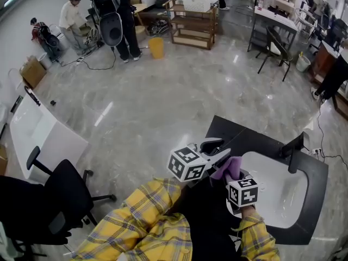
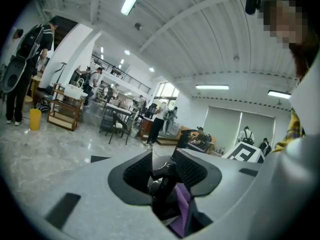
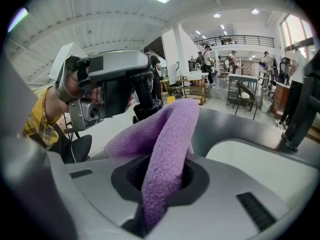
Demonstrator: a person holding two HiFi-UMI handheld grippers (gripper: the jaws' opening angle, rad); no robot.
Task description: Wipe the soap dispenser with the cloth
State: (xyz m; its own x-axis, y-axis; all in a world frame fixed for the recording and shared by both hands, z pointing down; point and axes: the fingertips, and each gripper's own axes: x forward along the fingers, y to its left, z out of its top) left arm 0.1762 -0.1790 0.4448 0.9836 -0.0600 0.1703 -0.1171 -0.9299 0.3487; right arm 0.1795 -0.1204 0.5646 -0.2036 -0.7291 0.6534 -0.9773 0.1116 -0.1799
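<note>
Left tongs (image 2: pixel 162 160) clamp the black dispenser (image 2: pixel 160 184) by its pump top, over the table's (image 1: pixel 239 135) left edge beside the sink (image 1: pixel 283 197). Right tongs (image 3: pixel 161 170) grip a purple cloth (image 3: pixel 170 129), its fold against the dispenser.

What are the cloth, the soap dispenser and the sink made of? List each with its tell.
Cloth: soft purple fleece or microfibre, judging by its fuzzy nap.
Soap dispenser: black, smooth and slightly glossy, probably plastic; small highlights show on its top.
Sink: glossy white, likely ceramic, though the sheen alone leaves that open.
</note>
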